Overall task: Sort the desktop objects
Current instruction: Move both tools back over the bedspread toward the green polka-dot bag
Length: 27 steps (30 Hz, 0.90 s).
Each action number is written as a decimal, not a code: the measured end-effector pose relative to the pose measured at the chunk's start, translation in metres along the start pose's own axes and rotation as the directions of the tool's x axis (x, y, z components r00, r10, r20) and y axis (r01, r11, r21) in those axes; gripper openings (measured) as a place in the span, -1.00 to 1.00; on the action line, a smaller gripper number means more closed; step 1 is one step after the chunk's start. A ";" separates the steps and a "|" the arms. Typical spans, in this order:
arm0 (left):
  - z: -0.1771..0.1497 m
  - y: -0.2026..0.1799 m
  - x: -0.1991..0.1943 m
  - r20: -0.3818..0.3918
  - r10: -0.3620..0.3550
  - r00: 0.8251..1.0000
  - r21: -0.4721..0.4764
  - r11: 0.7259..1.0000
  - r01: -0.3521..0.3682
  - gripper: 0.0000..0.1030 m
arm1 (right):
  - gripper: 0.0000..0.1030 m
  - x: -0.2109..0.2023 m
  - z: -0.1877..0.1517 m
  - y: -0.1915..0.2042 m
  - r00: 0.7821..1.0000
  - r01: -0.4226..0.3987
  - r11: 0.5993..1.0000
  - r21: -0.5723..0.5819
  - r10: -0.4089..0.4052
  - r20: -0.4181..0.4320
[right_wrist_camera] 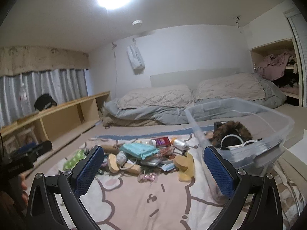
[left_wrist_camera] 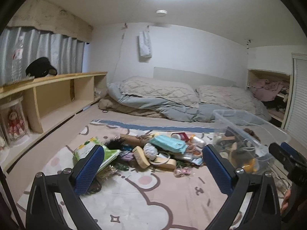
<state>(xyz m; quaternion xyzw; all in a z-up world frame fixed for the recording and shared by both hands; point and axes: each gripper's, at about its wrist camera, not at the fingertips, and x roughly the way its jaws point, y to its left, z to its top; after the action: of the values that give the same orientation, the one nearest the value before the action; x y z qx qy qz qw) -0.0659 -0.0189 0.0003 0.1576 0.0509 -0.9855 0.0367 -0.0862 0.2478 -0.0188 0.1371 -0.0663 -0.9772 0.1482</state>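
Observation:
A heap of small objects (left_wrist_camera: 153, 153) lies on a pink cartoon blanket (left_wrist_camera: 153, 197): a teal pack (left_wrist_camera: 168, 143), a green tissue pack (left_wrist_camera: 90, 149), tan wooden blocks (left_wrist_camera: 142, 156), a red box (right_wrist_camera: 162, 141) and a yellow piece (right_wrist_camera: 186, 167). To the heap's right stands a clear plastic bin (right_wrist_camera: 249, 118) that holds a furry brown item (right_wrist_camera: 234, 130) and a white cable. My left gripper (left_wrist_camera: 153, 170) hovers open short of the heap, nothing between its blue pads. My right gripper (right_wrist_camera: 153, 170) is open too, its right finger beside the bin.
A wooden shelf unit (left_wrist_camera: 57, 95) runs along the left, with a black cap (left_wrist_camera: 40, 69) on top. Pillows and a grey duvet (left_wrist_camera: 172, 103) lie behind the blanket. An open closet (right_wrist_camera: 278, 69) with clothes is at the far right. The other gripper (left_wrist_camera: 291, 163) shows at the right edge.

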 end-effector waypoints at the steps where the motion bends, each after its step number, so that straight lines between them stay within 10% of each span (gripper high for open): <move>1: -0.005 0.004 0.004 -0.007 0.007 1.000 -0.006 1.000 -0.007 1.00 | 1.00 0.005 -0.006 0.003 1.000 0.002 1.000 -0.013 -0.002 -0.010; 14: -0.062 0.034 0.056 -0.092 0.129 0.987 -0.015 0.991 -0.131 1.00 | 1.00 0.051 -0.055 0.007 0.992 -0.002 1.000 -0.019 -0.001 -0.126; 27: -0.098 0.037 0.102 -0.212 0.272 0.939 0.059 0.962 -0.266 1.00 | 1.00 0.067 -0.069 -0.020 0.978 0.043 0.997 0.061 -0.030 -0.206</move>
<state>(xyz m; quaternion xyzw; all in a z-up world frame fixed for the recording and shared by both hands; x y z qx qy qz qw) -0.1289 -0.0503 -0.1277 0.2710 0.0183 -0.9485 0.1629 -0.1336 0.2403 -0.1049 0.2429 -0.0802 -0.9577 0.1316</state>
